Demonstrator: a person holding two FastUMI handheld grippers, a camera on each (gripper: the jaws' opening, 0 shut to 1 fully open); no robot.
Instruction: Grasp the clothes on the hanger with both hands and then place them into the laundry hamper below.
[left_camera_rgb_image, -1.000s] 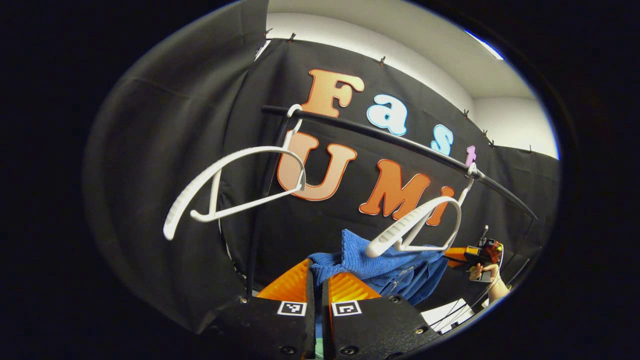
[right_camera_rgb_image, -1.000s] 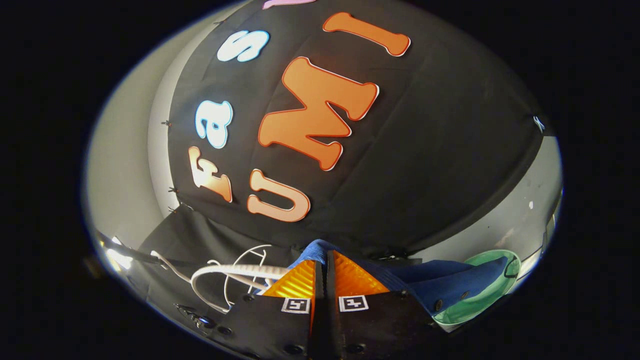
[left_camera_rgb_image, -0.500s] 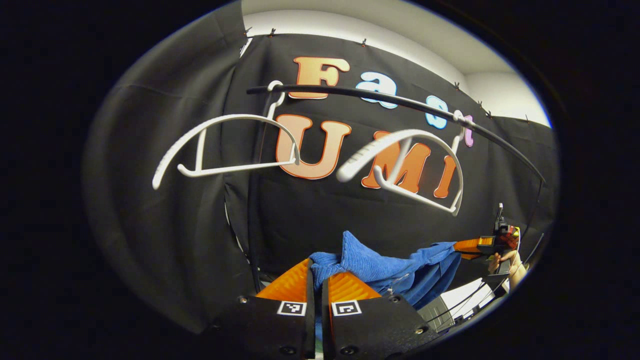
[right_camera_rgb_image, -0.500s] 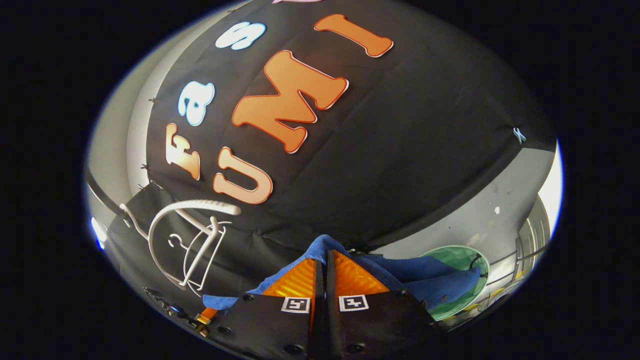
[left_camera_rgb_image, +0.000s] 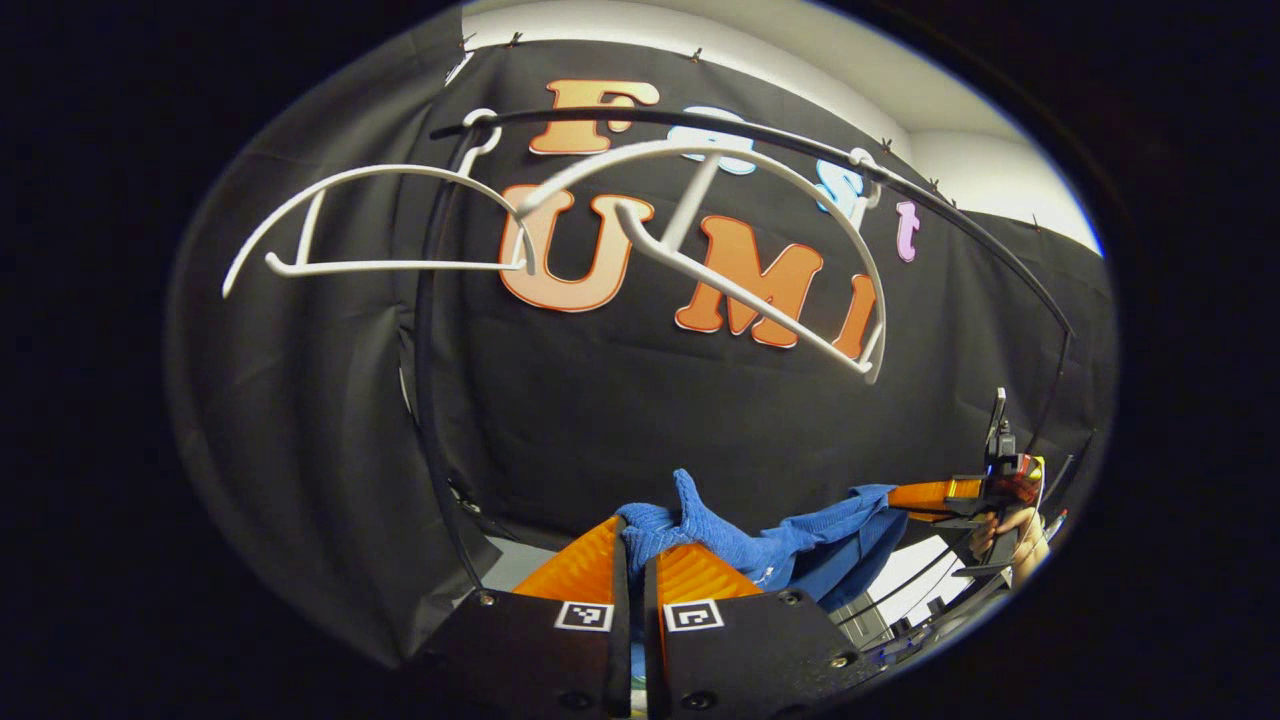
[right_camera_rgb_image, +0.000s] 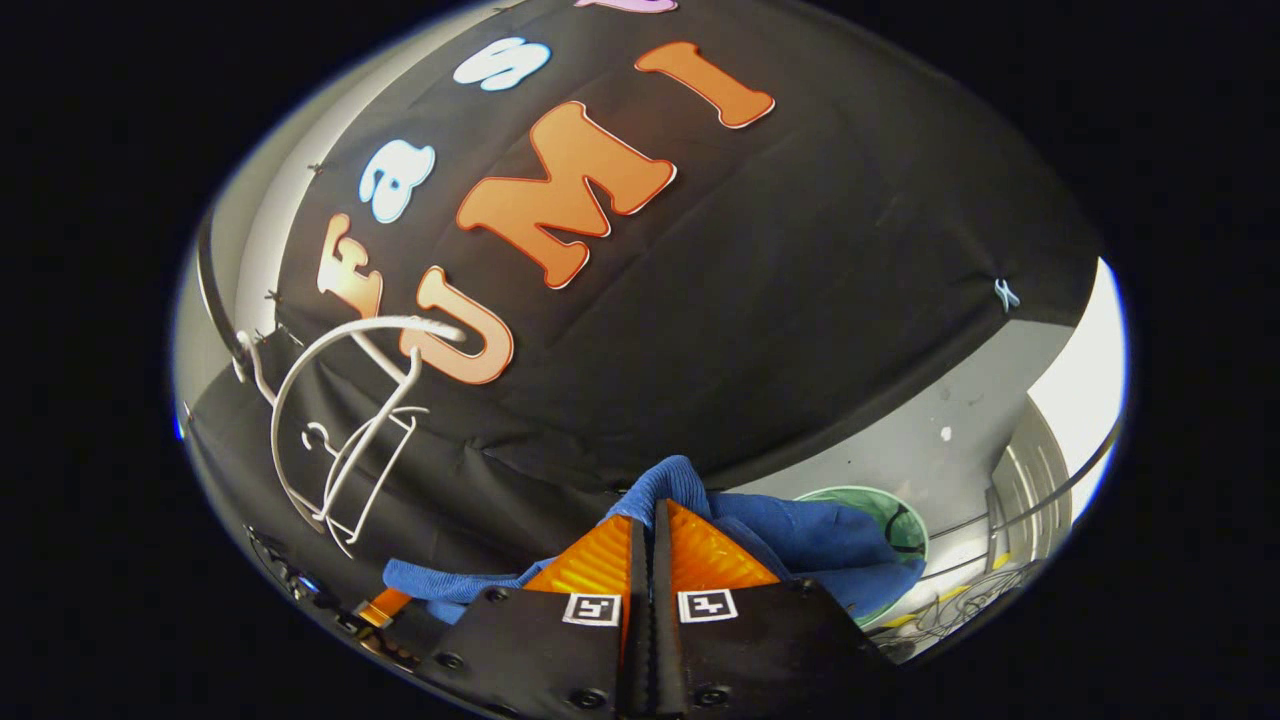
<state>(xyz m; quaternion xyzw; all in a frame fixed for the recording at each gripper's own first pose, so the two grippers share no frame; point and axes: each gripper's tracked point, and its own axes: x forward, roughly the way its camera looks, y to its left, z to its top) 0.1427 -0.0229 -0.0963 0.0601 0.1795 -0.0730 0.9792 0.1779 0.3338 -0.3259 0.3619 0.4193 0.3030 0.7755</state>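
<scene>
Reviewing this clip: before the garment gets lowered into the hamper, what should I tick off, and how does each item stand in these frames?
1. Left hand-held gripper shut on the blue garment: ok, cloth bunches out between the fingers.
2. Right hand-held gripper shut on the garment: ok.
3. Garment free of the nearer white hanger: ok, it hangs bare on the black rail.
4. Other white hanger out of the way: ok, off to the side.
5. Green hamper under the garment: cannot tell, only part of its rim shows beyond the cloth.

Right gripper (right_camera_rgb_image: 650, 525) clamping blue garment (right_camera_rgb_image: 800, 540), green hamper (right_camera_rgb_image: 890, 515) beyond
</scene>
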